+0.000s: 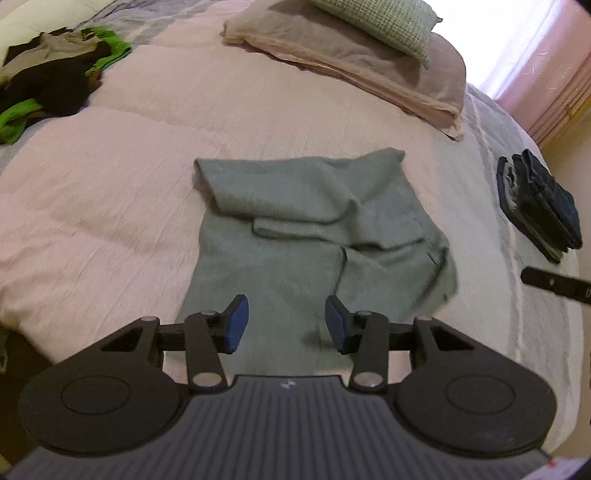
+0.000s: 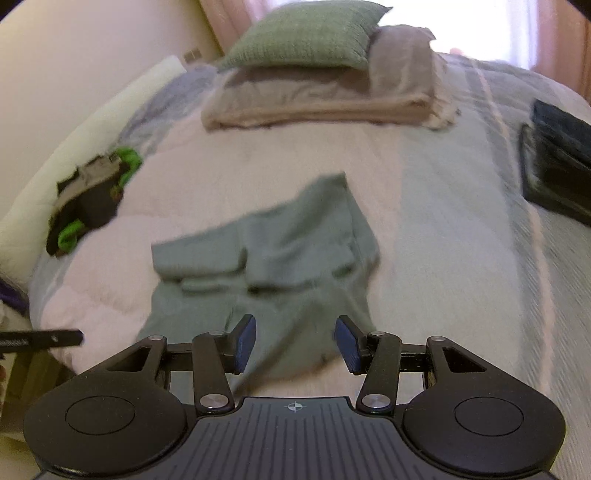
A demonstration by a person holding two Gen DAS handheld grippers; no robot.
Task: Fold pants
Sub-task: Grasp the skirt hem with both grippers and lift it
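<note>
Pants (image 1: 306,236) of grey-green fabric lie in the middle of the bed, on the pink part of the quilt (image 1: 110,192), partly folded: the far portion is doubled over the near portion, leaving creases and a loose flap at the right edge. The near end reaches the bed's near edge.

The left gripper (image 1: 286,323) hovers over that near end with its jaws spread; its 2 blue pads (image 1: 236,325) stand apart with only cloth seen below them, and nothing is pinched. The right gripper (image 2: 295,343) hangs over the right near corner of the pants, jaws likewise spread and empty, and one black finger of it shows at the right edge of the left wrist view.

At the far end of the bed a green checked pillow (image 1: 384,22) rests on a folded beige blanket (image 1: 354,70). To the far left lies a heap of black, grey and bright green clothes (image 1: 48,81). On the right, on the pale blue part of the quilt, sits a stack of folded dark jeans (image 1: 535,206), well apart from the pants. Both views are blurred.
</note>
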